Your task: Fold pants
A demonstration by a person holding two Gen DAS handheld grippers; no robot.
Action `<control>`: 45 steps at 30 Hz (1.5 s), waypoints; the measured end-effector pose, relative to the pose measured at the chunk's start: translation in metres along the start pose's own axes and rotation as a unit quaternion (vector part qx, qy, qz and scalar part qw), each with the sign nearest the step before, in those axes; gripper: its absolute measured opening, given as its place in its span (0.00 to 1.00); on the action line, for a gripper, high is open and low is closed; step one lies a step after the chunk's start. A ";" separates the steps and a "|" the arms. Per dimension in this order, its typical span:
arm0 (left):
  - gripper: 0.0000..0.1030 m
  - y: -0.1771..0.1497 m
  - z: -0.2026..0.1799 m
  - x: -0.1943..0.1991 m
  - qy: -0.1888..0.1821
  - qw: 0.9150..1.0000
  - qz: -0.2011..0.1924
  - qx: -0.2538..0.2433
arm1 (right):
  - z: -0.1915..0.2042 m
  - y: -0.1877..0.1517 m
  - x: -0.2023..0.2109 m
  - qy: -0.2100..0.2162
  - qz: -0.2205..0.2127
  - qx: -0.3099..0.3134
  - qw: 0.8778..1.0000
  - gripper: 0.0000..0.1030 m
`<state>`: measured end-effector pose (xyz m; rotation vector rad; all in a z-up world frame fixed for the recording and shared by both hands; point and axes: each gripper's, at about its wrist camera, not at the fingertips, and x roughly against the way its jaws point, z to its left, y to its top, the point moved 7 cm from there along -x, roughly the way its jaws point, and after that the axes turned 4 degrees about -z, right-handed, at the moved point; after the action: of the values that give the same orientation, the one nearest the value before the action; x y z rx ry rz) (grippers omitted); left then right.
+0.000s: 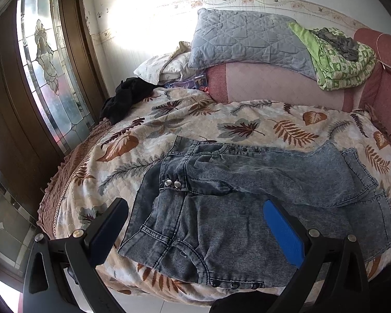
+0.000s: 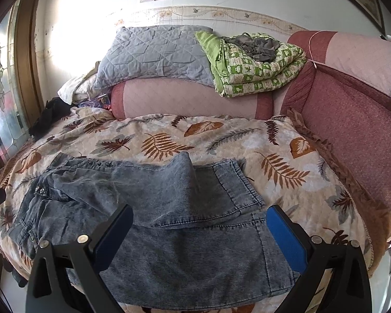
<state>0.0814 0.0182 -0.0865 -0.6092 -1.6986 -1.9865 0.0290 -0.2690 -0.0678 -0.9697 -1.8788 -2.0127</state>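
Your left gripper [image 1: 195, 224] is spread wide w/ nothing between its fingers, hovering over the near left part of the pants [image 1: 247, 203], above the waistband end. Your right gripper [image 2: 200, 230] is likewise wide open & empty, hovering over the leg end [image 2: 195, 247] on the right. The pants are grey-blue washed denim, lying flat across the near edge of the bed, waist to the left, legs running right. Two metal snaps [image 1: 172, 182] show at the waist; more dark snaps sit along the near hem in the left wrist view. The far leg lies partly over the near one, its cuff [image 2: 237, 182] angled to the right. Under them is a leaf-print quilt [image 2: 221, 135] covering the bed. Farther back: pink bolster [image 2: 185, 99] along the wall, grey quilted pillow [image 2: 153, 49] on top, folded green blanket [image 2: 252, 65] to its right w/ a small grey cloth on it. Black garment [image 1: 125, 96] far left, next to a glass-panel door [image 1: 44, 60].
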 end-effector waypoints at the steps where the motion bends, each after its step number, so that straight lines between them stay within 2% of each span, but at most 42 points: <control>1: 1.00 0.000 0.000 -0.001 0.000 1.000 0.001 0.000 | 0.000 0.000 -0.001 -0.001 0.001 0.000 1.000 1.00; 7: 1.00 -0.001 0.002 -0.015 0.003 1.000 0.007 -0.004 | -0.004 0.000 -0.011 -0.006 0.008 -0.002 1.000 1.00; 11: 1.00 -0.001 0.008 -0.041 -0.003 0.999 0.027 -0.017 | -0.016 0.002 -0.027 0.000 0.024 -0.011 1.000 1.00; 14: 1.00 0.005 0.022 -0.078 -0.005 0.998 0.056 -0.029 | -0.037 0.006 -0.049 0.009 0.041 -0.016 0.999 1.00; 16: 1.00 0.013 0.035 -0.108 0.008 0.996 0.075 -0.037 | -0.060 0.012 -0.068 -0.002 0.052 -0.025 0.998 1.00; 19: 1.00 0.031 0.054 -0.152 0.027 0.994 0.093 -0.048 | -0.097 0.024 -0.103 0.008 0.072 -0.051 0.996 1.00; 23: 1.00 0.053 0.073 -0.209 0.032 0.991 0.127 -0.020 | -0.126 0.041 -0.158 0.016 0.098 -0.073 0.992 0.94; 27: 1.00 0.068 0.082 -0.254 0.038 0.988 0.150 0.003 | -0.122 0.048 -0.219 0.057 0.139 -0.092 0.984 0.79; 30: 1.00 0.072 0.091 -0.276 0.038 0.985 0.166 0.024 | -0.113 0.047 -0.259 0.056 0.158 -0.084 0.982 0.70; 34: 1.00 0.073 0.105 -0.292 0.052 0.981 0.181 0.036 | -0.105 0.040 -0.298 0.056 0.180 -0.086 0.978 0.67; 38: 1.00 0.074 0.105 -0.309 0.049 0.978 0.200 0.039 | -0.098 0.026 -0.321 0.043 0.200 -0.073 0.976 0.67; 42: 1.00 0.072 0.097 -0.329 0.038 0.972 0.224 0.056 | -0.092 0.017 -0.328 0.050 0.207 -0.073 0.974 0.55; 45: 1.00 0.071 0.085 -0.346 0.018 0.969 0.237 0.063 | -0.089 0.017 -0.329 0.050 0.205 -0.067 0.975 0.54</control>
<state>0.4039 0.1110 -0.2253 -0.8356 -1.4728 -1.5323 0.2602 -0.4455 -0.2465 -1.1550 -1.3693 -1.9101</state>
